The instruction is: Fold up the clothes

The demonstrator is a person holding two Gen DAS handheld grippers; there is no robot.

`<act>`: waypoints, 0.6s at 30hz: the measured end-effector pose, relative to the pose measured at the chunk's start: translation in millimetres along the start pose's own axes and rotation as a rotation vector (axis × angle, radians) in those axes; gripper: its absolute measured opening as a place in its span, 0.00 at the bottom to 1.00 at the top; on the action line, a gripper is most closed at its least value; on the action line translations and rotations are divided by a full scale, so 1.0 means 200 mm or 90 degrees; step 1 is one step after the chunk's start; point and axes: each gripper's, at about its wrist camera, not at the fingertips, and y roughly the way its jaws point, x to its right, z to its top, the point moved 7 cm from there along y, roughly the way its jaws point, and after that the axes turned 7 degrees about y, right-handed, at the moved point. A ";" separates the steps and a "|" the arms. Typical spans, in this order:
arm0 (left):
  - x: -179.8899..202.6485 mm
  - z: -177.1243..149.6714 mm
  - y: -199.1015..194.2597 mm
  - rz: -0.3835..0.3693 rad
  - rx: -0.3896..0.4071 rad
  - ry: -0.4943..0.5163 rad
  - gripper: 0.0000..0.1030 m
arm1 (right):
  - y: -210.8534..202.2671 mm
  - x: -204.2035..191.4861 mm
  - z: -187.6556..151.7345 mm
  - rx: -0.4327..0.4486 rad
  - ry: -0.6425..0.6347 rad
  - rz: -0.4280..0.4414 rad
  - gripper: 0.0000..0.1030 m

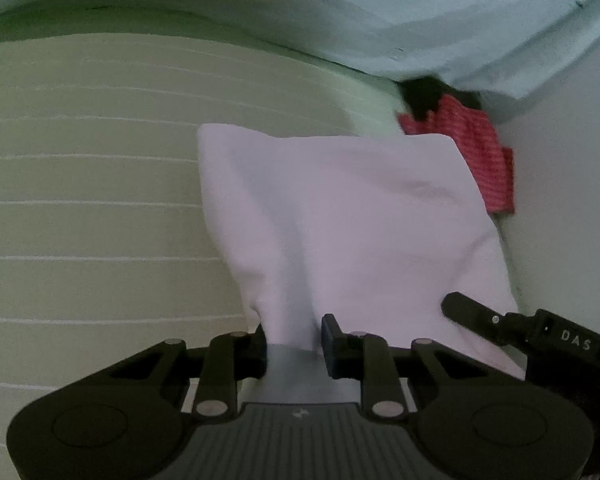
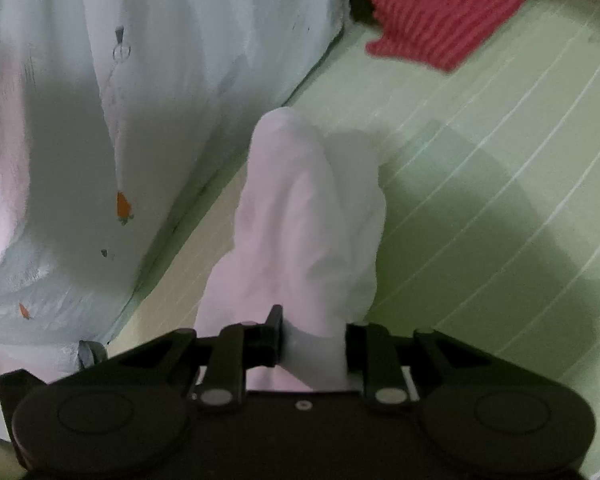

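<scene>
A white garment (image 1: 340,220) hangs lifted over a pale green striped sheet (image 1: 80,200). My left gripper (image 1: 294,340) is shut on a bunched corner of it, with the cloth pinched between the black pads. In the right wrist view the same white garment (image 2: 304,216) rises as a folded ridge from my right gripper (image 2: 312,344), whose pads press on another gathered corner. The tip of the right gripper (image 1: 472,316) shows at the lower right of the left wrist view, against the cloth.
A red striped garment (image 1: 480,152) lies beyond the white one, also seen as red striped cloth (image 2: 448,12) at the top right. A pale blue sheet or garment (image 2: 100,120) with small orange marks lies bunched to the left. The green striped sheet (image 2: 500,200) spreads to the right.
</scene>
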 end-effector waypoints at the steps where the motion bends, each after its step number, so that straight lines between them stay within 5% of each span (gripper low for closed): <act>1: 0.06 0.01 0.02 -0.001 0.005 0.001 0.25 | -0.03 0.03 0.05 0.003 -0.005 0.004 0.22; 9: 0.64 0.34 0.32 -0.011 0.077 0.029 0.24 | -0.16 0.21 0.68 0.039 -0.080 0.043 0.21; 18: 1.22 1.11 0.74 -0.062 0.192 0.061 0.25 | -0.21 0.20 1.65 0.166 -0.206 0.031 0.21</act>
